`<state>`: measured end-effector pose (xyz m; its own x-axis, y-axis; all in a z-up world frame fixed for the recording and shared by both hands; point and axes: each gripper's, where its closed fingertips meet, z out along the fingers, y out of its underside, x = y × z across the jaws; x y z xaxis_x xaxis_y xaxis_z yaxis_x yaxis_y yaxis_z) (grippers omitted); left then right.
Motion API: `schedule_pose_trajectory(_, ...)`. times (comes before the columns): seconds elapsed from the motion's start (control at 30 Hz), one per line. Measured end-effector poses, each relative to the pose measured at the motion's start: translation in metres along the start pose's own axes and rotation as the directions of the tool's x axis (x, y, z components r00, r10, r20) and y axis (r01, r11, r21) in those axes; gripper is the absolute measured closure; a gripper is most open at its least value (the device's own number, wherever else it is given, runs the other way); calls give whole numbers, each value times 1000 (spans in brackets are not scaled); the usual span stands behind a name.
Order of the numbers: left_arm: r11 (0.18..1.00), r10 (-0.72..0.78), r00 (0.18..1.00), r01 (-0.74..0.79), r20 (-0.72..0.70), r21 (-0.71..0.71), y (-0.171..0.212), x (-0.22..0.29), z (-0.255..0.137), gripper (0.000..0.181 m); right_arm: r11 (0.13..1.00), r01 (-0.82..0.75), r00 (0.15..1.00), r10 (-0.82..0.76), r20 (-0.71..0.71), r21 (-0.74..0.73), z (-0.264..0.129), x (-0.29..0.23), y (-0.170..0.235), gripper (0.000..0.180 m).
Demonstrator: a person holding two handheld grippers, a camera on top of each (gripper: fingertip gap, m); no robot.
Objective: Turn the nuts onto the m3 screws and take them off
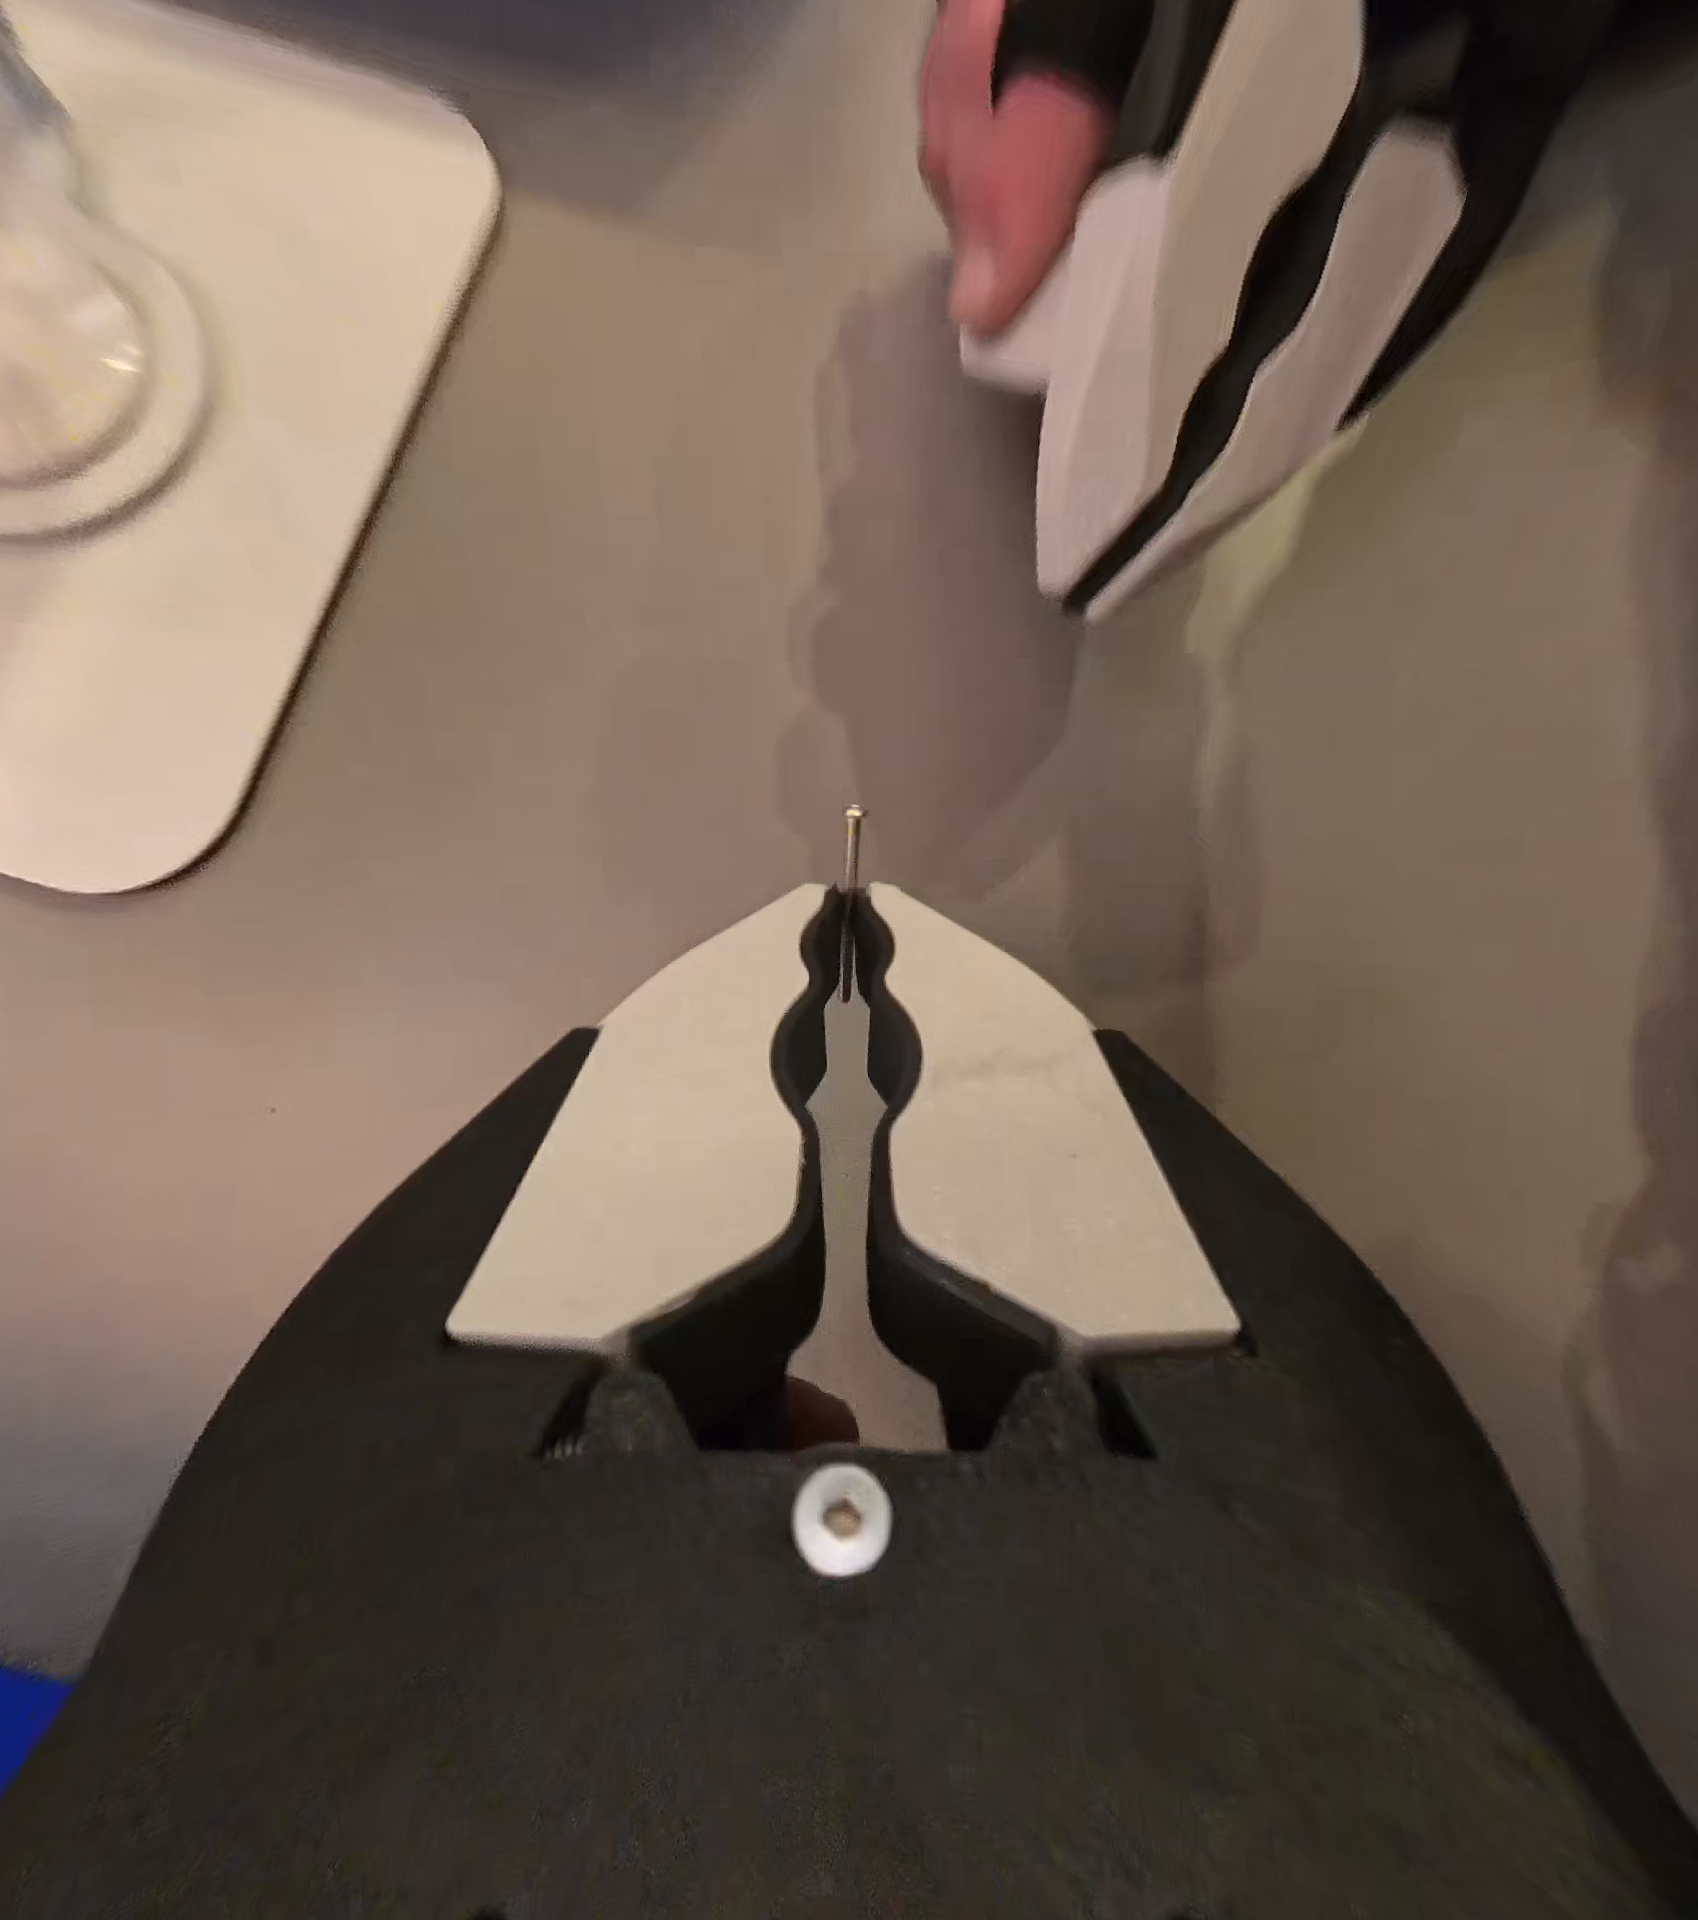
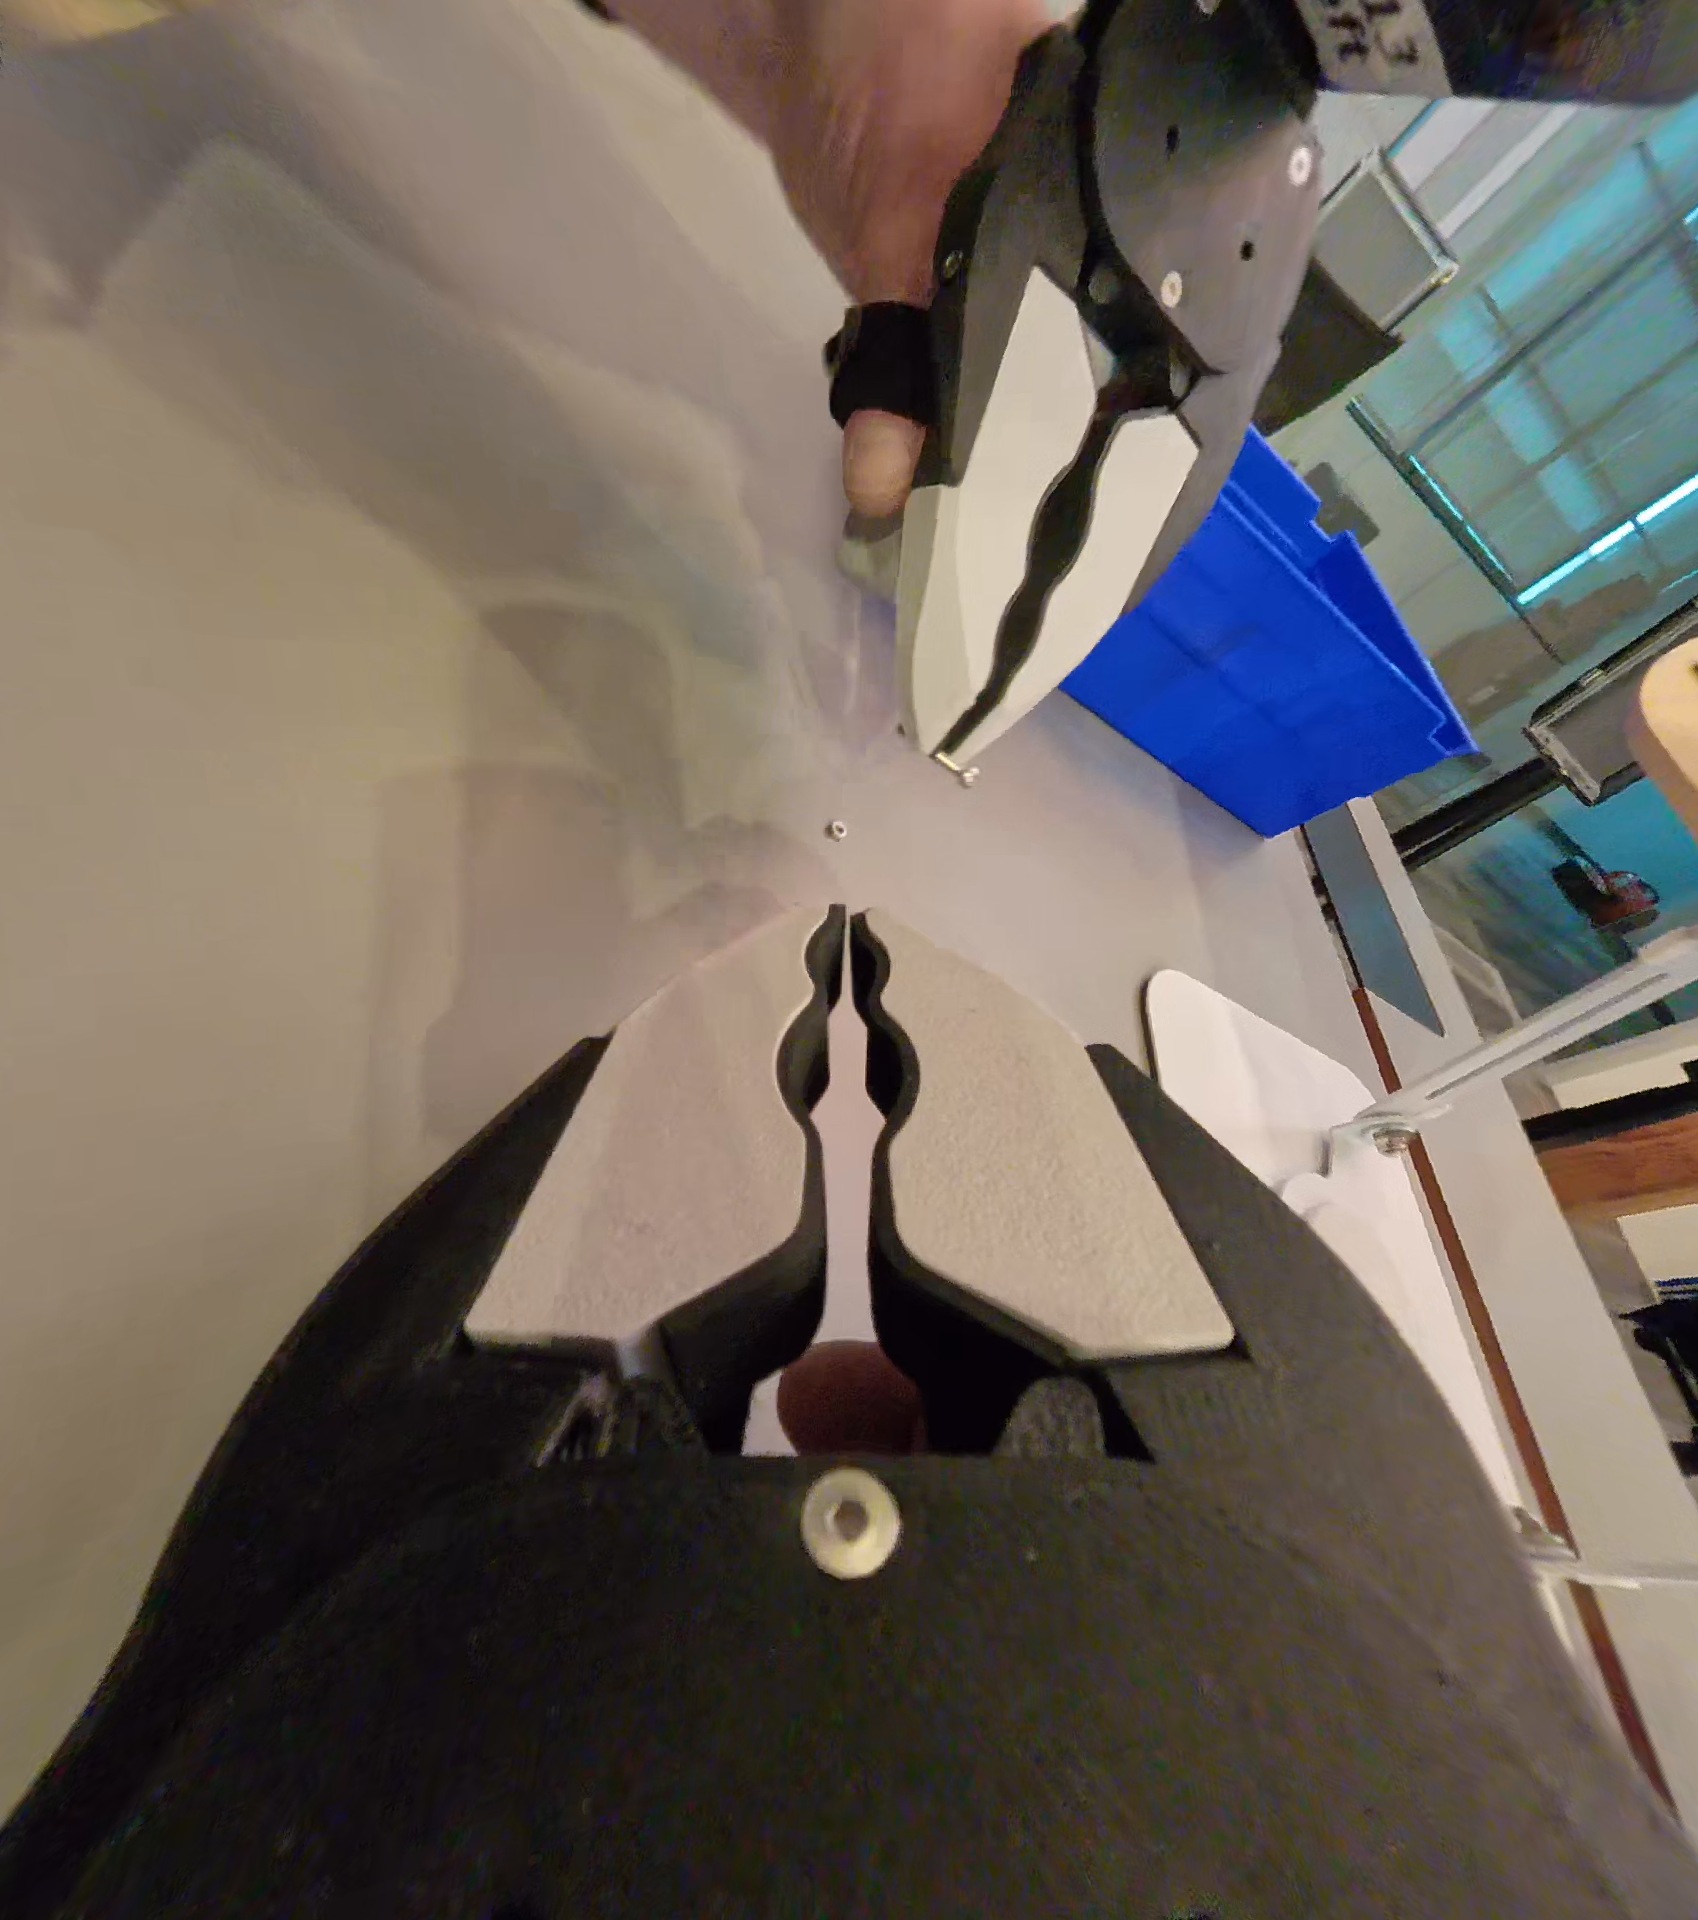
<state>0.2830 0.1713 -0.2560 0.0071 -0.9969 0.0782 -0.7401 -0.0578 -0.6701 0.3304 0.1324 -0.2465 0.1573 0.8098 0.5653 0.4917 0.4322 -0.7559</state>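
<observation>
— What does the left gripper [image 1: 850, 889] hold?

— From my remote seat I see it clamped on a thin metal screw [image 1: 852, 847], its tips pinching the shank while the head pokes out past them, above the grey tabletop [image 1: 616, 623].

— And the right gripper [image 2: 843, 912]?

— Its tips sit almost together with only a hairline slit between them, and I see nothing between them. A tiny silvery nut [image 2: 836, 829] lies on the table just ahead of those tips, apart from them and from the screw.

— What else is around?

— In the right wrist view, a blue plastic bin [image 2: 1271, 665] stands beyond the left gripper. A white rounded-corner mat [image 1: 232, 468] lies to the left in the left wrist view, carrying a clear dome-like object [image 1: 24, 364], too blurred for me to identify. A thumb [image 2: 876, 457] with a black strap presses beside the left gripper's finger.

— Materials?

— Matte black bodies, pale grey finger plates [image 1: 679, 1122] and wavy black inner edges.
</observation>
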Motion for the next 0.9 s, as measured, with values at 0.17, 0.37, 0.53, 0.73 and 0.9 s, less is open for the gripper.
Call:
schedule_pose_trajectory(0.17, 954, -69, 997, 76, -37, 289, -35, 0, -16, 179, 978, -200, 979, 202, -25, 61, 8, 21, -13, 170)
schedule_pose_trajectory(0.37, 815, -73, 989, 132, -126, 564, -76, 9, -38, 180, 792, -570, 820, 565, 88, 219, 14, 49, -30, 167)
schedule_pose_trajectory(0.53, 700, -106, 979, 197, -173, 687, -92, 6, -52, 179, 650, -686, 721, 667, 188, 328, 13, 69, -50, 169)
schedule_pose_trajectory(0.73, 634, -111, 974, 222, -197, 741, -98, 6, -59, 179, 598, -717, 690, 679, 250, 359, 13, 74, -59, 168)
schedule_pose_trajectory(0.9, 631, -111, 970, 238, -218, 738, -99, 10, -53, 179, 571, -730, 676, 680, 283, 375, 12, 76, -64, 176)
